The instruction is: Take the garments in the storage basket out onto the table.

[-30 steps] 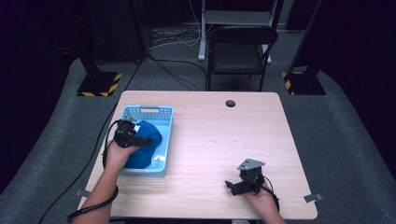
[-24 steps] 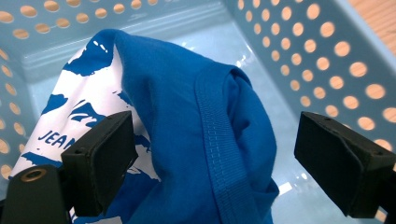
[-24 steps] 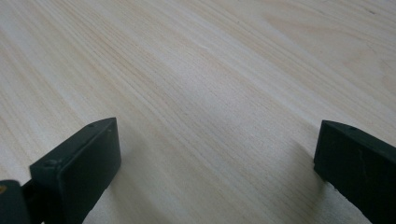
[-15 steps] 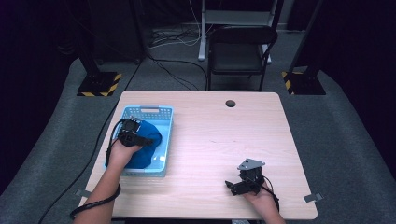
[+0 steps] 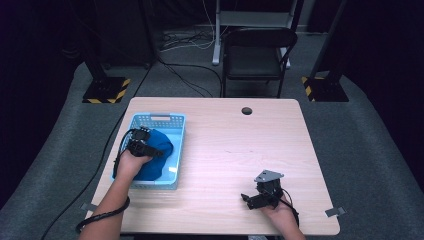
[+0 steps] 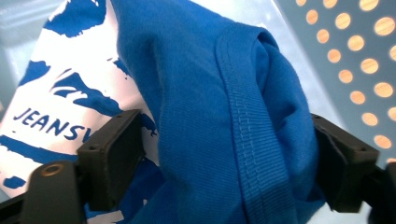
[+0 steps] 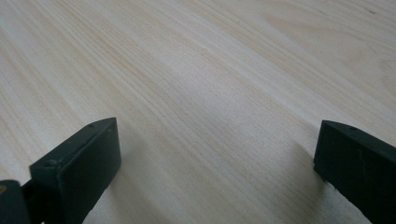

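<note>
The blue T-shirt (image 5: 152,155) lies bunched in the light blue basket (image 5: 177,150) on the left side of the counter (image 5: 240,165), and it is the 1 thing in that basket. The left hand-held gripper (image 5: 150,149) reaches down into the basket over the cloth. In the left gripper view, a thick fold of the shirt (image 6: 233,116), with a stitched hem running down it, sits between the 2 black jaws. The jaws have just been closing on this fold; both pads (image 6: 112,158) now look to be against the cloth, so I judge it as grasped, though the fold is not yet squeezed flat.

The shirt is soft, light knit fabric. It should drape and stretch as it lifts, and loose parts may trail or catch on the basket's perforated wall (image 6: 364,60). It is not fragile or slippery, but a thin pinch could slide off. The doubled hem is the best place to hold, since it is thicker and firmer than the single layer. A white printed panel with blue lettering (image 6: 51,121) shows to the left of the fold.

The right hand-held gripper (image 5: 252,199) rests low near the front of the counter, well apart from the basket, its jaws released wide over bare wood (image 7: 210,93).
</note>
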### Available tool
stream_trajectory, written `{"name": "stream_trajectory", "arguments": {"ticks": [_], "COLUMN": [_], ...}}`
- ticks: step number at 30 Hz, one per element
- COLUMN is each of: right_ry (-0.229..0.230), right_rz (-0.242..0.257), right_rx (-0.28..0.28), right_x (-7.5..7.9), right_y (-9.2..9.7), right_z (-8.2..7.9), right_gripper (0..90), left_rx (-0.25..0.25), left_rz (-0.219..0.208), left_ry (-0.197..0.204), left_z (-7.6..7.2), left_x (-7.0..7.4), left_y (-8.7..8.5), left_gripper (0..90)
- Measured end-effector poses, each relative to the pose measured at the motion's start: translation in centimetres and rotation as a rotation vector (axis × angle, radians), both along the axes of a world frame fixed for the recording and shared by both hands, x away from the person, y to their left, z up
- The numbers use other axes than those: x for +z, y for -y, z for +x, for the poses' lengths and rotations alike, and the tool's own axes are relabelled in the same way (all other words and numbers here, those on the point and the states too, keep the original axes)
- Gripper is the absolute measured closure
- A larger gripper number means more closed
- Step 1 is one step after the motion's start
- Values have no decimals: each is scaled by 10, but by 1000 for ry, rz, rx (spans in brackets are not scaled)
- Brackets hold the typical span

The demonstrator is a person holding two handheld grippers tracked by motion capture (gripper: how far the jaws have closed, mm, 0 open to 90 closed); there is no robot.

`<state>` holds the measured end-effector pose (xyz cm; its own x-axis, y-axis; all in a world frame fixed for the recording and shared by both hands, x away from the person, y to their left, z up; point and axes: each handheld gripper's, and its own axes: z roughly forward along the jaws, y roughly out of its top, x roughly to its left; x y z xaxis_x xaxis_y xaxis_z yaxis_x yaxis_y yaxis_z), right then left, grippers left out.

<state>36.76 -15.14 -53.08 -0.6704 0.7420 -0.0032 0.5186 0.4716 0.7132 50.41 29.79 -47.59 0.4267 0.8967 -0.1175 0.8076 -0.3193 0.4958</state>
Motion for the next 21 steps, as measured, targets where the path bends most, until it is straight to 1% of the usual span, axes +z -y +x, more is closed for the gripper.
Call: {"name": "stream_trajectory", "arguments": {"ticks": [4,6,10,12,15,18,21], "right_ry": [0,0,0,0,0,0,0], "right_rz": [0,0,0,0,0,0,0], "right_rx": [0,0,0,0,0,0,0], "right_x": [0,0,0,0,0,0,0], "right_y": [0,0,0,0,0,0,0], "right_z": [0,0,0,0,0,0,0], "right_gripper": [0,0,0,0,0,0,0], "left_rx": [-1,0,1,-4,-9,-18,-25], "left_rz": [10,8,18,24,34,36,33], "left_ry": [-6,-6,-4,5,12,26,51], "left_z": [0,0,0,-1,-3,-5,-8], "left_x": [0,0,0,2,4,5,8], "left_y": [1,1,0,0,1,1,1], "left_gripper": [247,276,384,467,560,614,635]}}
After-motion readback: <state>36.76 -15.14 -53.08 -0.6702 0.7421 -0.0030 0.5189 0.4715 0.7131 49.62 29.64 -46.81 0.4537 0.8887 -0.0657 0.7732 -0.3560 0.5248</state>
